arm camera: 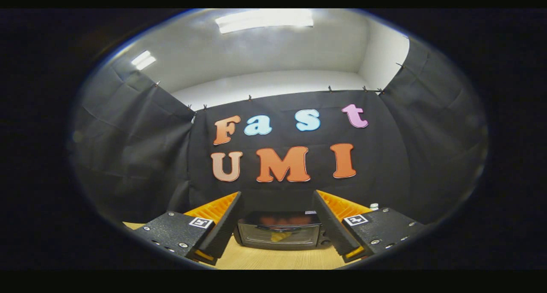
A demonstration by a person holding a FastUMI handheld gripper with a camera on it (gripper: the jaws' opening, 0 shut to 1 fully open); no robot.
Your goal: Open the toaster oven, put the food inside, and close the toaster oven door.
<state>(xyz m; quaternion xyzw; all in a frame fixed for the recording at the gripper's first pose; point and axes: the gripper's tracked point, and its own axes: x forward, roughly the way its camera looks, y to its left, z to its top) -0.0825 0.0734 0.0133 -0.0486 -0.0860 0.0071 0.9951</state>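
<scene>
Your claw is spread wide and grips nothing, its two fingers framing the small black toaster oven with a glass door that sits beyond them on the pale wooden desk. The door stands shut; something yellowish shows behind or reflected in the glass, and you cannot tell which. That fits food already inside or a closed oven awaiting it. Hold level and centred on the door, approaching slowly and squarely.
</scene>
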